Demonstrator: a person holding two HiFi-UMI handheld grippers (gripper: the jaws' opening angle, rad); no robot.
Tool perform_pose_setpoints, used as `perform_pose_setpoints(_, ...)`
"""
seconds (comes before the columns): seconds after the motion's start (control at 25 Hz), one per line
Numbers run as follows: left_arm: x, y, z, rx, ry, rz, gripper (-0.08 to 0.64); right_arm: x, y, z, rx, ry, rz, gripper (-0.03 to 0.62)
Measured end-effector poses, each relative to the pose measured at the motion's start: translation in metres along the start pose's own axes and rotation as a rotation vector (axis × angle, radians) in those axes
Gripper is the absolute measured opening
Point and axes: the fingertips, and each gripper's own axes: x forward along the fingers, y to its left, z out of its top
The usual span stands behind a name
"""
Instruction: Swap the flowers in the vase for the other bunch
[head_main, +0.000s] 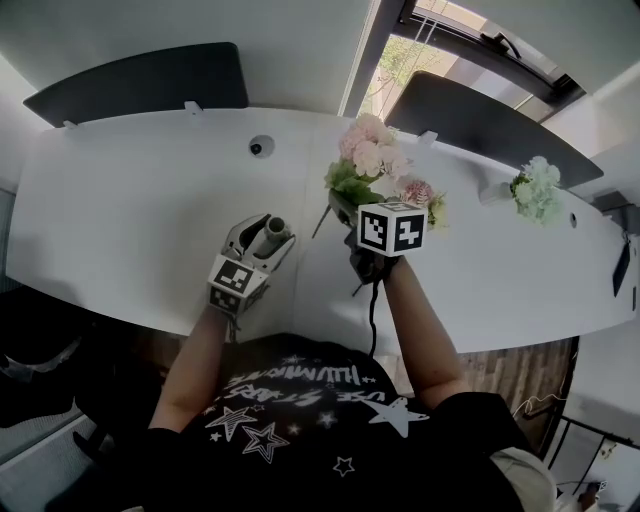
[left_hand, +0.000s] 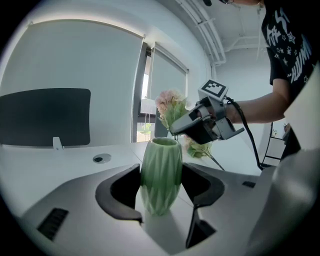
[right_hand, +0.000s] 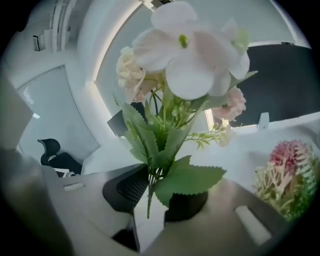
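The left gripper (head_main: 262, 238) is closed on a ribbed green vase (left_hand: 161, 175): in the left gripper view the vase stands upright between the two dark jaws, and both press against its widest part. In the head view this gripper sits left of centre, over the near part of the white table (head_main: 130, 210). I cannot tell whether the vase's base rests on the table.

The right gripper (head_main: 348, 207) grips a pink bunch (head_main: 370, 150) by its stems. In the right gripper view the thin green stems run down between the nearly closed jaws, with broad leaves spreading just above them and pale blooms filling the top of the frame. In the left gripper view, this gripper and its bunch hang just above and to the right of the vase's mouth, apart from it.

A loose pink sprig (head_main: 420, 193) lies on the table just right of the held bunch. A pale green bunch (head_main: 537, 188) lies well apart, at the upper right of the head view. A round grommet (head_main: 261, 146) sits in the table at upper centre, and dark screens (head_main: 140, 82) stand along the far edge.
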Motion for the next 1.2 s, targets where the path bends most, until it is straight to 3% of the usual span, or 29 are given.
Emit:
perform_pose_setpoints(0.24, -0.001, -0.006, 0.004, -0.04, 0.012, -0.019, 0.264, 0.034, -0.027, -0.016, 0.057, 0.094, -0.074, 0.084)
perform_pose_setpoints(0.52, 0.0, -0.001, 0.0, -0.024, -0.007, -0.016, 0.264, 0.061, -0.051, -0.039, 0.255, 0.136, -0.09, 0.091)
perform_pose_setpoints(0.72, -0.002, -0.002, 0.003, -0.024, -0.008, -0.013, 0.264, 0.066, -0.059, -0.049, 0.26, 0.149, -0.117, 0.131)
perform_pose_setpoints(0.96, 0.0, -0.004, 0.004, -0.024, 0.001, -0.014, 0.264, 0.048, -0.061, -0.042, 0.249, 0.063, -0.166, 0.166)
perform_pose_setpoints(1.12, 0.001, -0.001, -0.001, -0.025, 0.003, -0.002, 0.264, 0.024, -0.056, -0.035, 0.231, -0.011, -0.226, 0.164)
perform_pose_setpoints(1.2, 0.001, 0.001, -0.006, -0.024, 0.012, 0.007, 0.264, 0.012, -0.049, -0.033, 0.216, -0.049, -0.239, 0.134)
